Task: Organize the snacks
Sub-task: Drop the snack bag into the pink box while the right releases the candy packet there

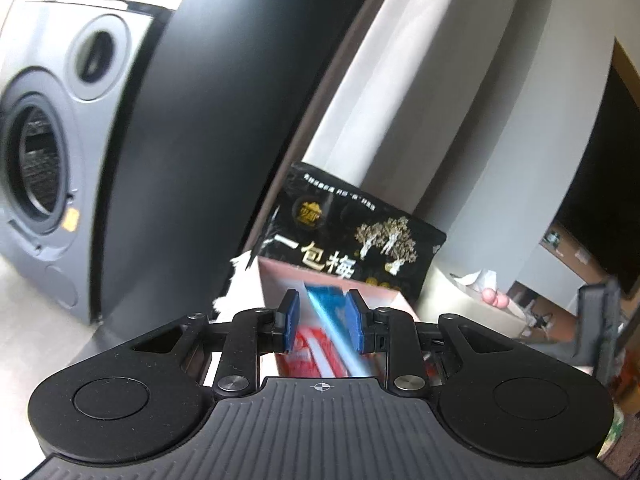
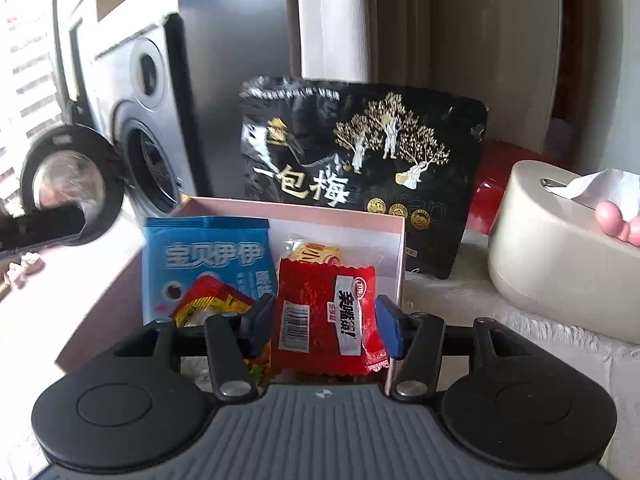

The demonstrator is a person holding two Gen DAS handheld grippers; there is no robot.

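Note:
A pink box [image 2: 394, 240] holds several snack packets: a blue cookie packet [image 2: 208, 256], a red packet [image 2: 320, 304] and a red-gold one [image 2: 208, 300]. A large black plum bag [image 2: 360, 152] stands behind the box. My right gripper [image 2: 324, 320] is open, its fingers either side of the red packet just above the box. In the left wrist view my left gripper [image 1: 322, 320] is open over the box [image 1: 276, 284], with the blue packet's edge [image 1: 332, 320] between its pads, not touching them. The black bag [image 1: 352, 240] stands behind.
A grey speaker [image 2: 140, 120] and a dark monitor [image 1: 200, 120] stand at the left. A beige tissue box [image 2: 560, 248] sits at the right on a white cloth. A round black lens [image 2: 68, 184] is at the far left. Curtains hang behind.

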